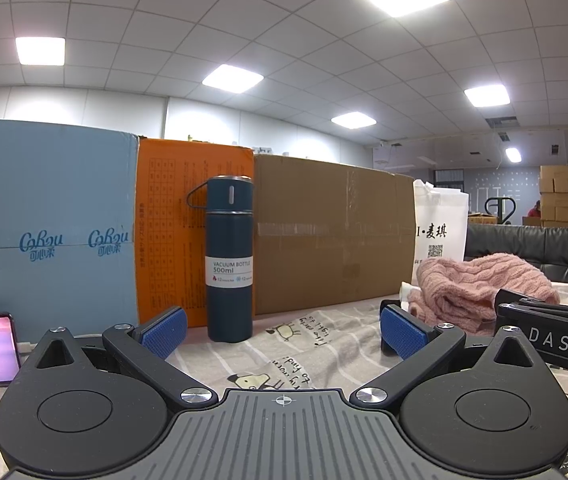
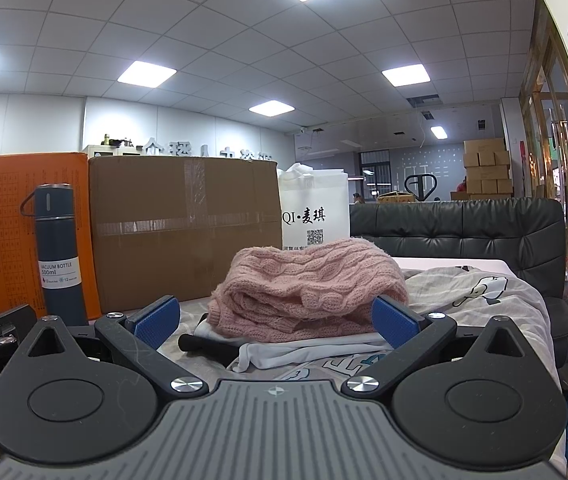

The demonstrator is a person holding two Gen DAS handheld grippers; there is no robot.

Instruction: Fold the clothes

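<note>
- The right gripper (image 2: 276,322) is seen with its blue pads spread wide and nothing held between them; it is pointed at the pink knitted sweater (image 2: 308,284), which lies just ahead of the fingertips.
- The left gripper (image 1: 284,330) is likewise spread wide and empty, aimed at the vacuum bottle (image 1: 229,260), with the sweater off to its right.
- The sweater is seen bunched in a loose heap on top of a white garment (image 2: 280,350); no neat fold is visible, so the task is judged barely begun.
- A dark rod-like item (image 2: 208,346) lies beside the garments; what it is cannot be told.
- Room behind the heap is bounded by the cardboard box (image 2: 188,228) and a white bag (image 2: 316,216); the printed sheet (image 1: 284,344) lies open between the grippers.
</note>
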